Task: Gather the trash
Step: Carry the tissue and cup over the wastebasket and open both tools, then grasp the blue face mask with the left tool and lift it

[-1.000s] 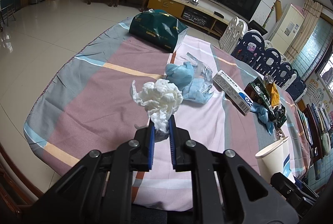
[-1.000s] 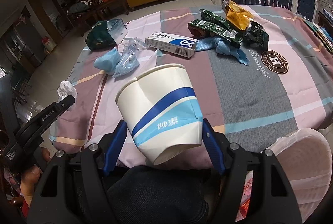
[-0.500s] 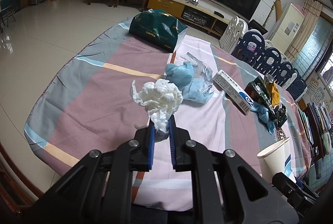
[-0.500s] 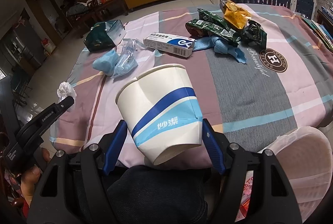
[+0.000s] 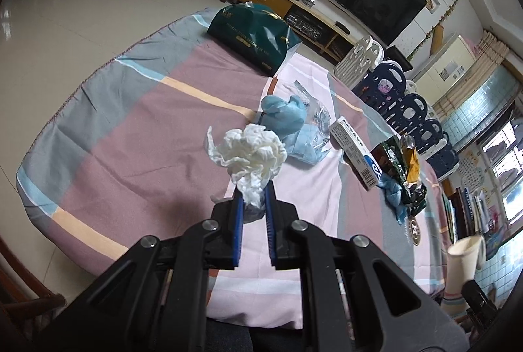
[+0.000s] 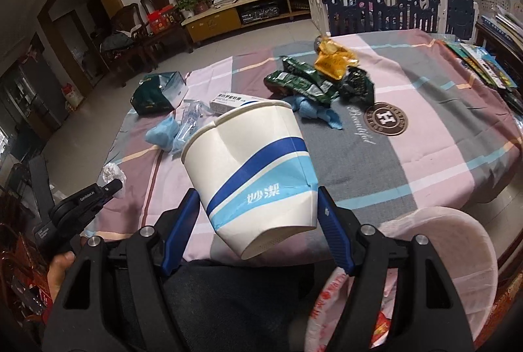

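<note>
white-and-blue paper cup | clamped in right hand-held gripper, tilted, just left of and above white bag-lined bin | left hand-held gripper pinching crumpled white tissue, farther from bin

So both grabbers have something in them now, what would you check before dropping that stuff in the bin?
1. Left gripper pinching the crumpled tissue: ok, the pads clamp its lower end.
2. Right gripper holding the paper cup: ok, the cup sits tilted between the jaws.
3. Cup empty so nothing spills: cannot tell, its inside is hidden.
4. Bin within reach: ok, its lined rim shows just right of the right gripper.
5. Bin has room: cannot tell, its inside is hidden.
6. Trash left on the table: not ok; green wrappers, blue gloves and a box remain.
</note>
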{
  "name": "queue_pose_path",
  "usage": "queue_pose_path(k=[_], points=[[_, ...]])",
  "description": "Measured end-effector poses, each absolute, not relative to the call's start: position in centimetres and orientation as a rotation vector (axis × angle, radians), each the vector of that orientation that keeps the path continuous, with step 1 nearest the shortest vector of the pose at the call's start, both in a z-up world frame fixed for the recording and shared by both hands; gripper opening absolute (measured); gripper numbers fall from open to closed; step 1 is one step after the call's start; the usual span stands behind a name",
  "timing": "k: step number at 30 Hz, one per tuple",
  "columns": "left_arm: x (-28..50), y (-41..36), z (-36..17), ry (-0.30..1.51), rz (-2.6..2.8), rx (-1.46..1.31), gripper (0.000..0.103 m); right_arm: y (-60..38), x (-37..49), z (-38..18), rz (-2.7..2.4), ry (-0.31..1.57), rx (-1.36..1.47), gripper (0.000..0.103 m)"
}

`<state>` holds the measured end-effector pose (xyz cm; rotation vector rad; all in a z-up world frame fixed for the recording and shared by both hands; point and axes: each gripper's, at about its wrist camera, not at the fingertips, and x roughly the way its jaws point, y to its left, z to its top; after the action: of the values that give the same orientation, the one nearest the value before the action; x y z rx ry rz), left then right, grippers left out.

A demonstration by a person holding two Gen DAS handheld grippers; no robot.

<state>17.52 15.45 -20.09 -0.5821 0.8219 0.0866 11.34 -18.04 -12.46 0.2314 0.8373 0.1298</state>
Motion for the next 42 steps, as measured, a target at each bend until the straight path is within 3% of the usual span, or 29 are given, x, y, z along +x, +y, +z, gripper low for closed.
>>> queue_pose_path(k=[8,16,20,24,25,26,27,29,36,42], points=[[14.7,13.7,-17.5,0.795,-0.06,-0.601,0.013,-25.9,3.8,-14.7,-0.062,0.895,0.158,0.071],[12.1,-0.8,-14.3,0.882,-0.479,-0.37,0.013,-32.8,0.8,-23.1,-0.186,1.143,0.45,0.075],[10.0,-8.4,-14.9,0.954,-0.696,-0.183,0.014,-35.8,-0.8,-21.9,-0.243,1.067,0.583,0.085],[8.4,-13.5,-16.4,1.032,-0.835,-0.037,0.016,-38.5,-2.4,-19.4,-0.32,0.967,0.614,0.086],[7.9,-14.6,-16.7,1.046,-0.87,-0.004,0.019,-39.2,-2.8,-18.9,-0.342,0.945,0.62,0.087],[7.5,-15.5,-17.0,1.059,-0.902,0.031,0.036,-39.8,-3.1,-18.7,-0.355,0.932,0.627,0.088],[7.0,-16.4,-17.4,1.07,-0.919,0.065,0.067,-40.4,-3.3,-18.5,-0.368,0.921,0.638,0.088],[6.1,-17.4,-17.8,1.042,-0.899,0.129,0.091,-41.1,-3.5,-18.7,-0.383,0.915,0.664,0.089],[11.5,-12.9,-17.7,0.928,-0.542,0.193,0.091,-40.7,-2.6,-21.1,-0.366,0.975,0.686,0.089],[24.0,2.6,-17.7,0.908,-0.031,-0.05,0.091,-38.7,-0.3,-22.0,-0.342,1.026,0.627,0.088]])
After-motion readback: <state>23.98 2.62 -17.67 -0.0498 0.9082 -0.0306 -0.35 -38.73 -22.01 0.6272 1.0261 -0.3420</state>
